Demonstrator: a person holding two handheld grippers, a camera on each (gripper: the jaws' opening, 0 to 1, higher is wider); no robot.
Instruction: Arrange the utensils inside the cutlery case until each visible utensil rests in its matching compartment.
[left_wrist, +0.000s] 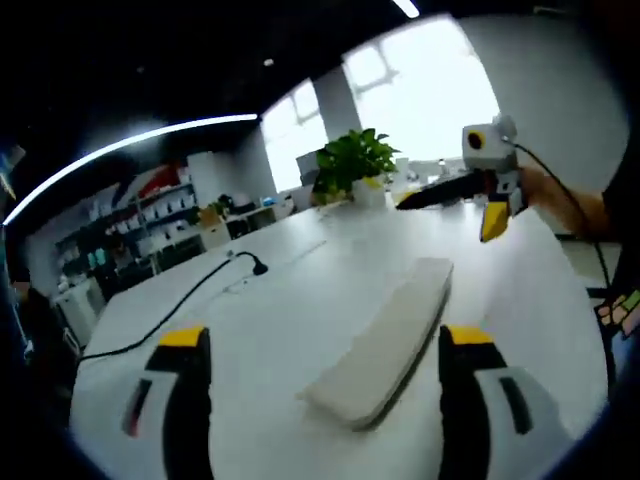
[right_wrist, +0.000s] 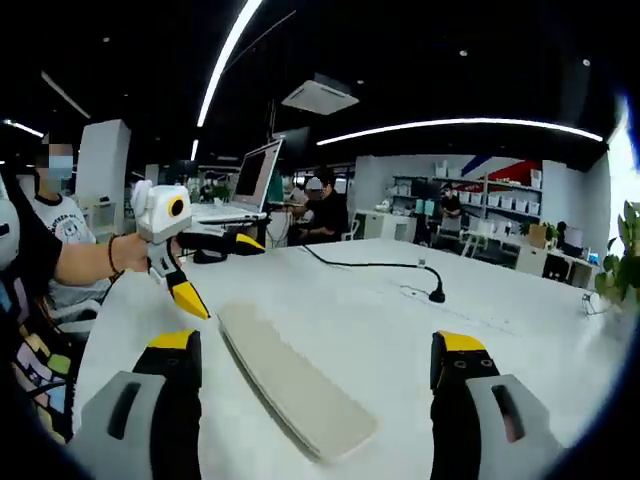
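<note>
In the left gripper view, the left gripper (left_wrist: 325, 375) has its jaws spread wide and holds nothing. Between them, on the white table (left_wrist: 300, 290), lies the closed, pale cutlery case (left_wrist: 385, 340), slanting away. Beyond it the right gripper (left_wrist: 490, 195) hangs above the table's far edge, held by a hand (left_wrist: 535, 185); whether its jaws are apart cannot be told here. A potted plant (left_wrist: 352, 165) stands by bright windows.

In the right gripper view, the right gripper's jaws also stand wide and hold nothing, with the case just past them. A black cable (right_wrist: 375, 266) crosses the table to a small stand. Farther off, a laptop (right_wrist: 245, 190) and seated people show.
</note>
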